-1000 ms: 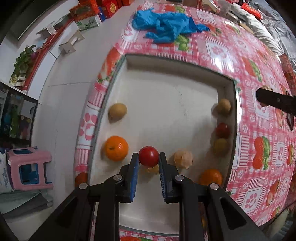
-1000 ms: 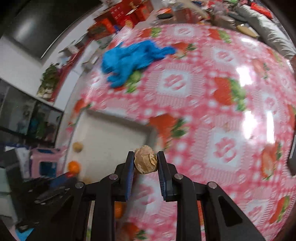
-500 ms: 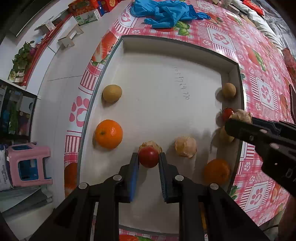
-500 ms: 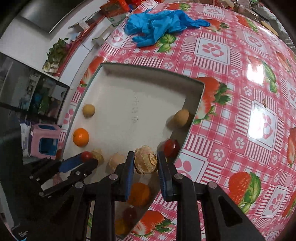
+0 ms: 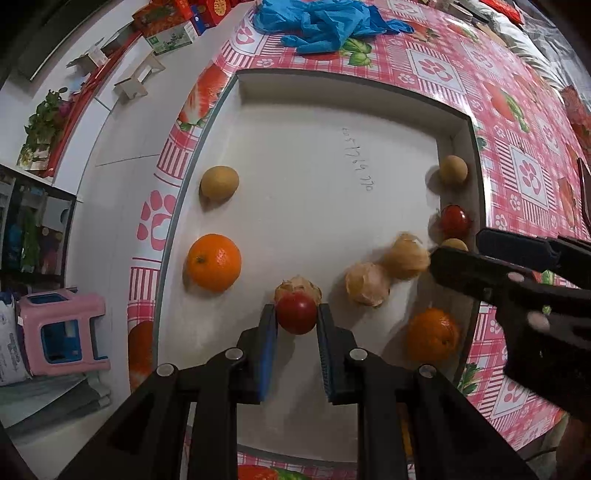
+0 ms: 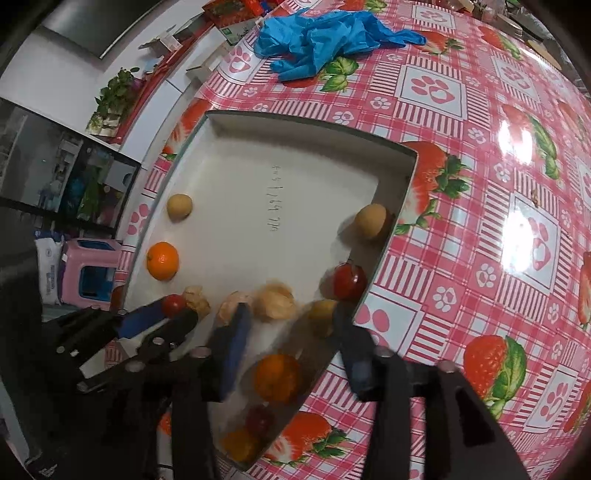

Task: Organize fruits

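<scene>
- Pink checked cloth with strawberry and paw prints covers the surface (image 6: 443,92); a shallow white tray (image 5: 332,92) lies on it, and crumpled blue gloves (image 6: 325,33) lie beyond the tray's far edge.
- Left gripper (image 5: 296,321): fingers clamped on a small red fruit (image 5: 296,313), held above the tray's near part, over a papery husked fruit (image 5: 297,286).
- Right gripper (image 6: 291,332): fingers have just been opening and stand apart, blurred; a second husked fruit (image 6: 275,301) lies on the tray floor just beyond the fingertips, seemingly released beside a third husked fruit (image 5: 367,283).
- Sorted so far, as a judgement: the three husked fruits form a rough row in the near middle; an orange (image 5: 213,261) and a brown round fruit (image 5: 219,182) sit by the left wall; another brown fruit (image 5: 452,169), a red fruit (image 5: 455,221), a yellowish fruit (image 6: 321,309) and a second orange (image 5: 432,334) line the right wall.
- Remaining: the held red fruit is not yet set down; like kinds are not yet all together, so the sorting looks roughly midway.
</scene>
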The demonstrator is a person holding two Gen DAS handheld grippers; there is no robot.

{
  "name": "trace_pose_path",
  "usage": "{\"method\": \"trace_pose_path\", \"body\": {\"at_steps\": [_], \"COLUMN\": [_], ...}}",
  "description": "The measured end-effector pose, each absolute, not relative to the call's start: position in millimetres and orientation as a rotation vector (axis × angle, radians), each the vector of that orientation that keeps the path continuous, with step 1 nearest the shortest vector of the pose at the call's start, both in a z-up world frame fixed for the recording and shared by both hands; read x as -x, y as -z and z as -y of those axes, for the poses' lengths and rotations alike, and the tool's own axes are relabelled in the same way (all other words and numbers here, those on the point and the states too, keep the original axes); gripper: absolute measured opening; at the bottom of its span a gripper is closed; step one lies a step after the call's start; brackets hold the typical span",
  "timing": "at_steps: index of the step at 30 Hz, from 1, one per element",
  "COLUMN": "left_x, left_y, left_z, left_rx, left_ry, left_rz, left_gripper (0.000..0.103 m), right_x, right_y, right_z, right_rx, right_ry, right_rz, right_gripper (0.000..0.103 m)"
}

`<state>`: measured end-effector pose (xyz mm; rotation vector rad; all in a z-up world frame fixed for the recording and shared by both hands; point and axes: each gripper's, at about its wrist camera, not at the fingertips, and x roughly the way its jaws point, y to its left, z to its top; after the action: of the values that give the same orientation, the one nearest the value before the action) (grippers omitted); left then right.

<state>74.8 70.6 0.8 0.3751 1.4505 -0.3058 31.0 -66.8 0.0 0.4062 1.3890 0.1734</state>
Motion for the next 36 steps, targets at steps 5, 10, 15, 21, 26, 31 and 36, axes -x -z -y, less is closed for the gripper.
{"method": "trace_pose_path", "body": {"at_steps": [5, 10, 15, 21, 26, 31, 36], "left_x": [-73.2, -71.9, -76.3, -73.9, -68.5, -65.9, -62.4], "left_y": [-4.5, -22.9, -18.6, -16.8, -17.3, -16.7, -18.3], "left_z": [-71.0, -72.6, -71.2, -64.7, -62.1, -59.9, -58.7], "left_rx": [-0.362, -0.363, -0.373, -0.409, -0.436, -0.451, -0.47], "left_ry": [0.31, 0.293, 0.29, 0.245, 0.253, 0.265, 0.267], "left_rz": [-1.452, -1.361, -1.402, -1.386, -1.396, -1.403, -1.397], "left_gripper": [0.083, 0.1, 0.102, 0.102, 0.102, 0.102, 0.102], "right_x": [-29.5, -26.0, -17.8, -6.6, -0.8, 5.6, 8.5], "right_y": [-11.6, -24.9, -29.2, -30.7, -26.4, -24.3, -24.7], "right_z": [66.3, 69.7, 77.0, 88.5, 93.6, 93.0, 94.9], "right_rx": [-0.402, -0.375, -0.36, -0.347, -0.339, -0.323, -0.331], "right_ry": [-0.177, -0.16, -0.11, -0.033, -0.002, 0.002, 0.013], "right_rz": [-1.367, -1.346, -1.359, -1.363, -1.39, -1.404, -1.406], "right_gripper": [0.069, 0.079, 0.087, 0.103, 0.103, 0.103, 0.103]}}
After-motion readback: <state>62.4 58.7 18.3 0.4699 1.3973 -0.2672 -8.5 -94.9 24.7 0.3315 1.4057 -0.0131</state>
